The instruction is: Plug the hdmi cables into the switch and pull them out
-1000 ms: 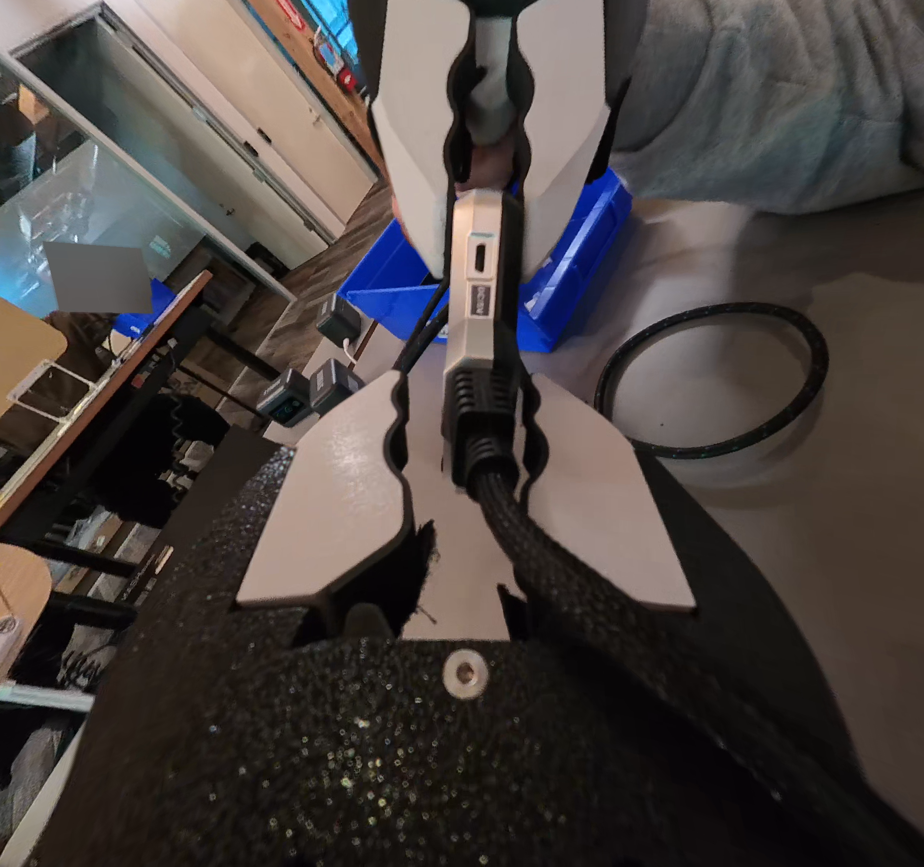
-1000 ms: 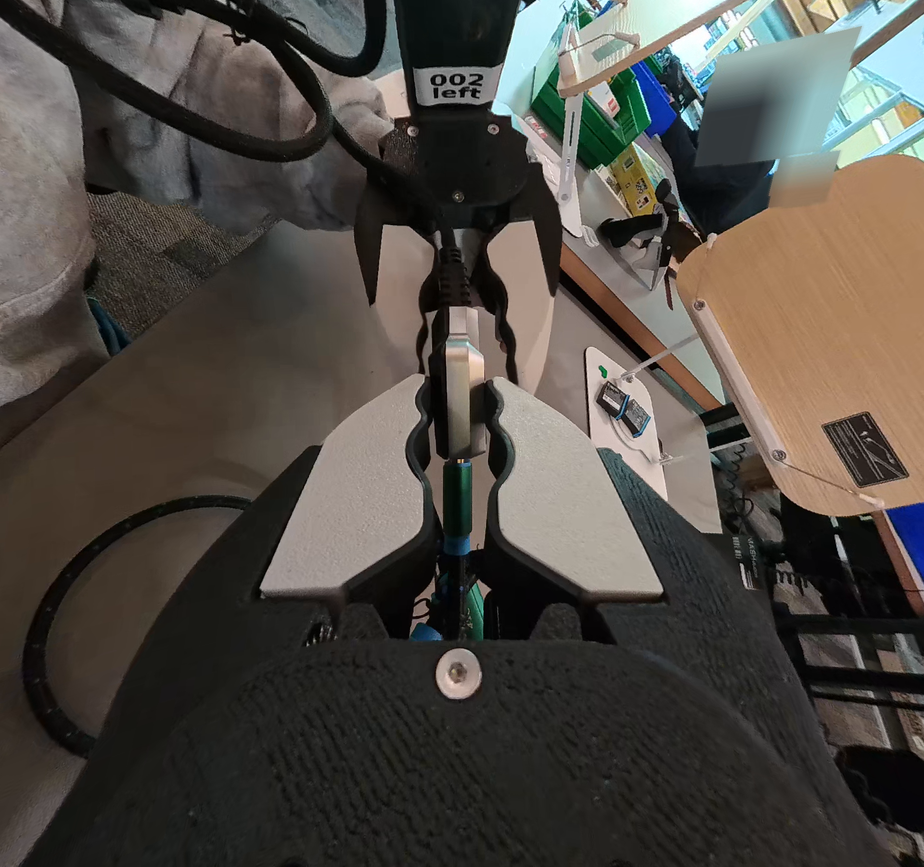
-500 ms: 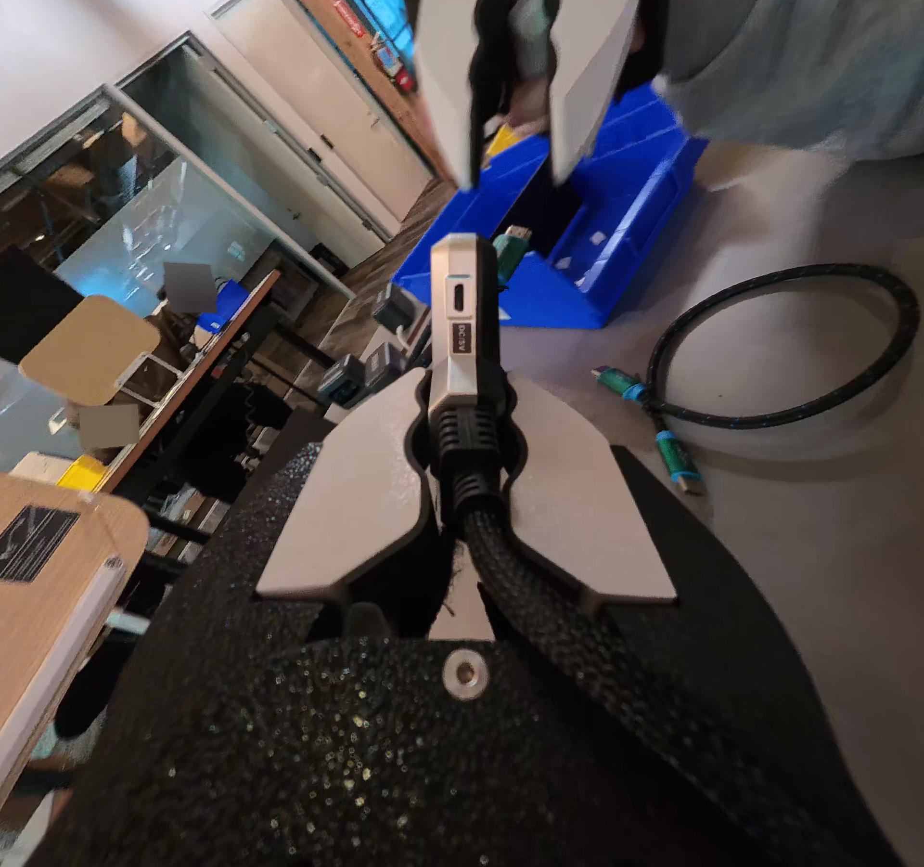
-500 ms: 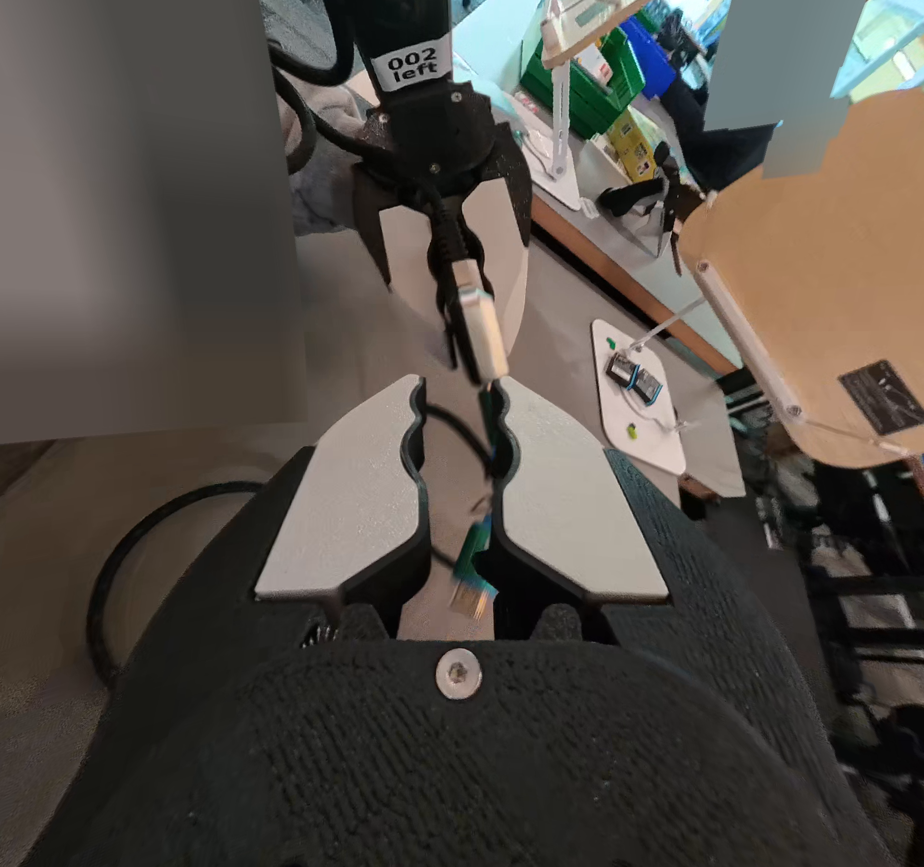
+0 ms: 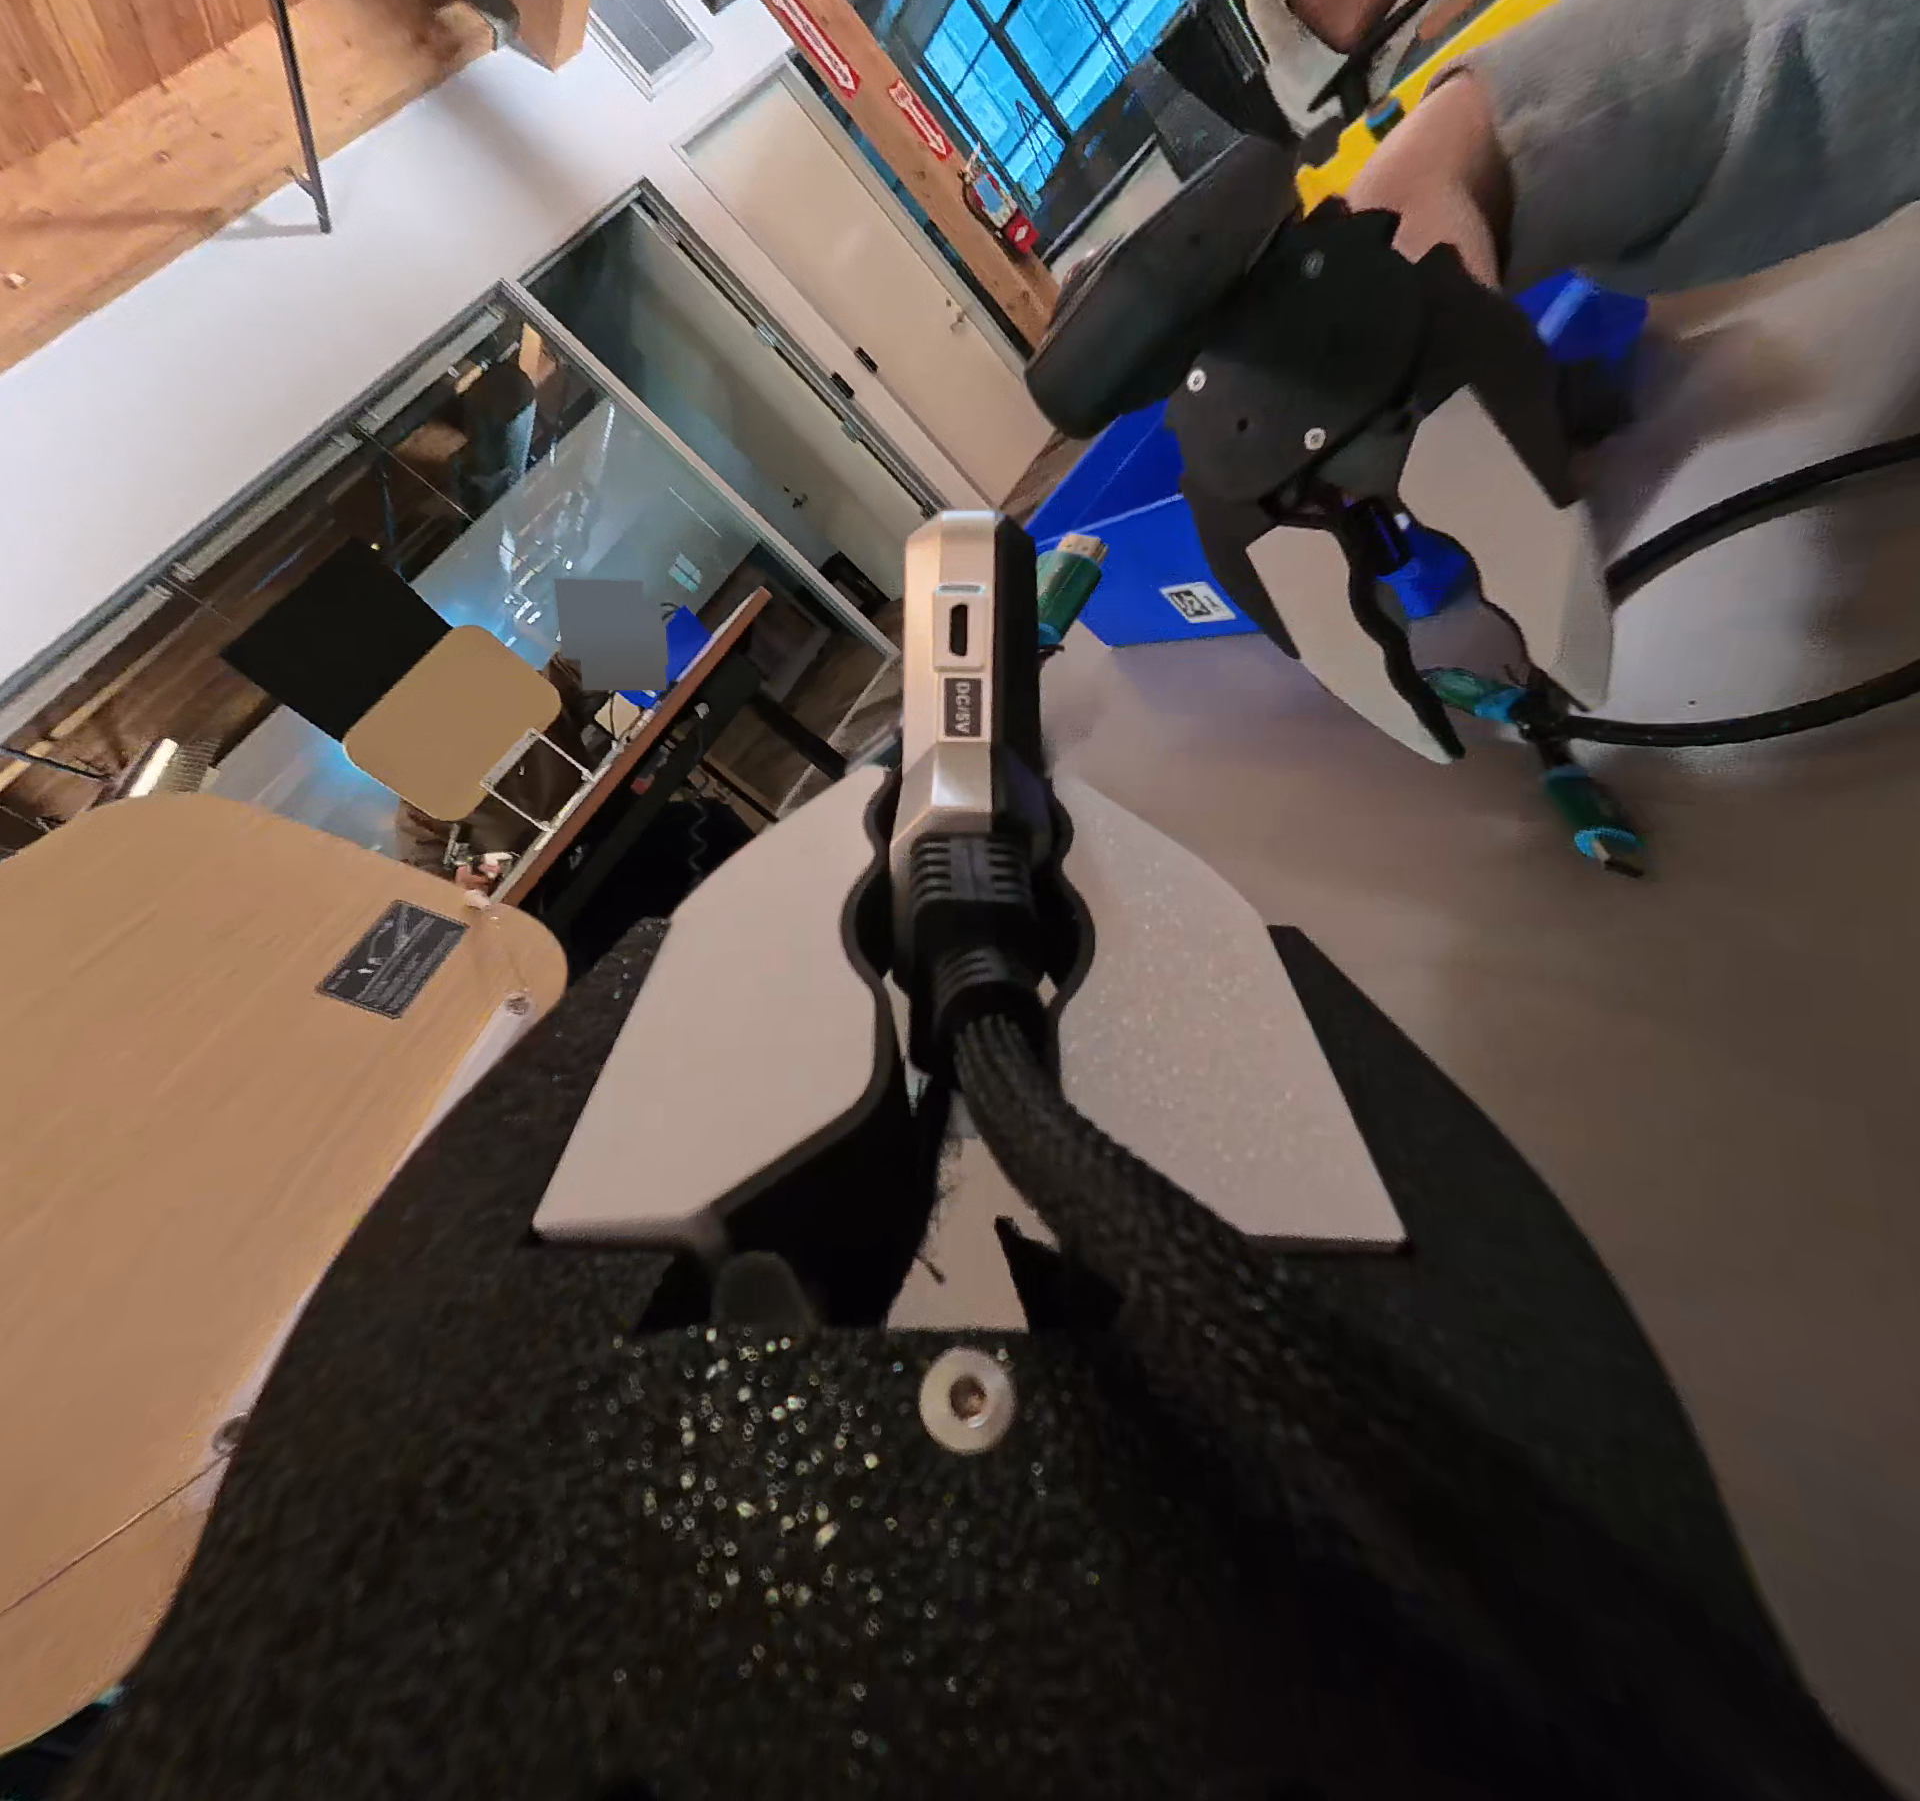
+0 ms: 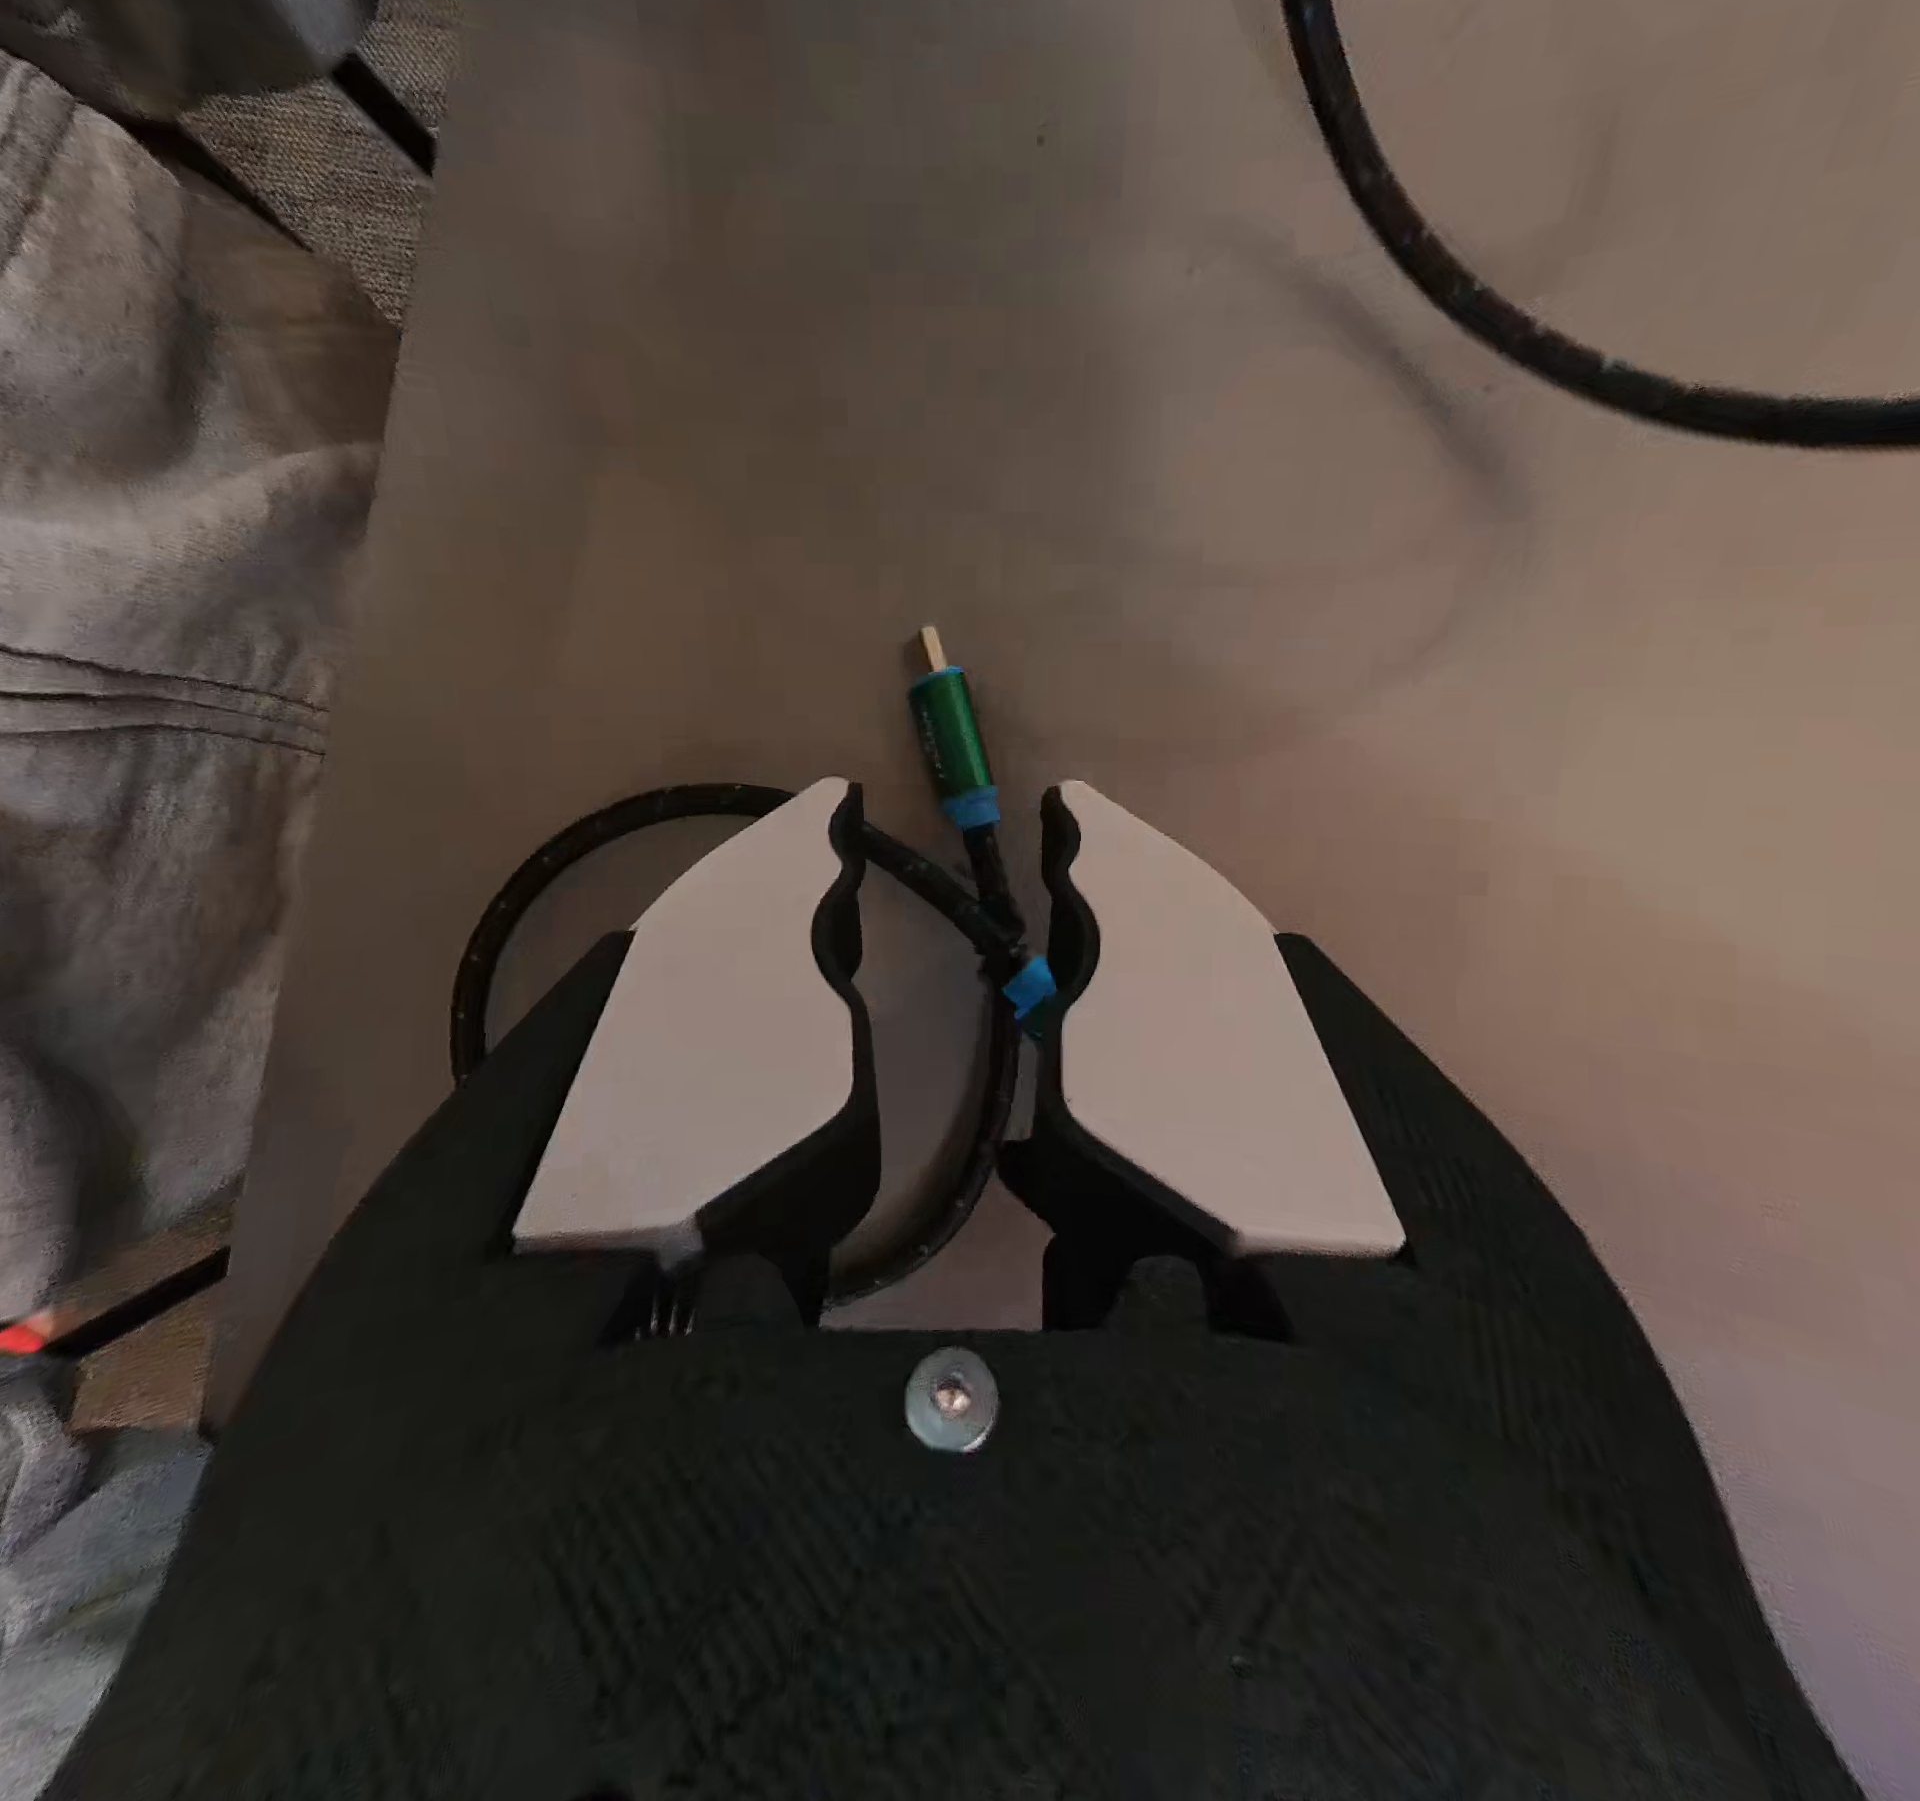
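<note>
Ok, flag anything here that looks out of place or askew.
The short black cable lies curled on the grey table, its green plug loose between the open right gripper fingers. The silver adapter stands clamped in the left gripper.

Grey tabletop (image 6: 1143, 401) under black braided cable (image 6: 1455, 297), green plug (image 6: 951, 733), blue bin (image 5: 1132, 546)

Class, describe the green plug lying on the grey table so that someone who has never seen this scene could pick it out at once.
Start at the grey table, then the open right claw above it. Just past its tips lies the green plug, on a thin black cable. A blue collar and bare metal tip set it apart from the thicker black cable farther off.
</note>
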### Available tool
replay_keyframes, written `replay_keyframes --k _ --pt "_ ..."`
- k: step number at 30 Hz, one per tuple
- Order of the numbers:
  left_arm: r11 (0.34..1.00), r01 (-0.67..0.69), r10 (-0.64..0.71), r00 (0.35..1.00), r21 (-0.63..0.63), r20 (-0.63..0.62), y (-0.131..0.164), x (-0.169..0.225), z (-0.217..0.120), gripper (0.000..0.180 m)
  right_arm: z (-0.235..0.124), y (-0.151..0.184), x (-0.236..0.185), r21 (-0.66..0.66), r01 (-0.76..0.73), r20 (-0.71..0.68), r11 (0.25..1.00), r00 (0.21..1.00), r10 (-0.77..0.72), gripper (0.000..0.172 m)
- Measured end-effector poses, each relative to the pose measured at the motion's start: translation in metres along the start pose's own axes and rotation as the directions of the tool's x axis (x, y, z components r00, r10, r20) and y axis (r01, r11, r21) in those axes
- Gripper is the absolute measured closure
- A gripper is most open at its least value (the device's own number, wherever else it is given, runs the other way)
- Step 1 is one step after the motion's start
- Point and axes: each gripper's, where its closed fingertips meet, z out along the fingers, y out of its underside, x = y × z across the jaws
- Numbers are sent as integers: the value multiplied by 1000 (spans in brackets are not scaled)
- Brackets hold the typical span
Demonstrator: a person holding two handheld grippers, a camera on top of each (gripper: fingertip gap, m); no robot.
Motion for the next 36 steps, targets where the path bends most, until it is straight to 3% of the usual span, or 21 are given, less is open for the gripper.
replay_keyframes --k 8,13,18,25,29,36 --pt "997 -16 8 995 73 104 -3 -29 -24 157 -60 13 16 57 -149 -91 987 984 154 136" --pt "996 -36 29 996 82 87 3 -29 -25 157 -72 27 3 60 -207 -110 977 971 212 135" --pt "995 -33 24 996 99 91 7 -30 -30 157 -58 28 -2 -37 -137 -194 990 973 127 135" --pt "989 -20 9 997 146 78 3 -22 -36 157 -8 -3 6 -127 133 -144 983 978 -151 140" --pt "987 -14 3 997 158 71 0 -22 -37 157 15 -6 0 -136 8 44 991 999 -2 142" --pt "987 -12 -1 996 161 84 2 -25 -41 157 30 10 0 -276 -7 119 961 992 41 143"
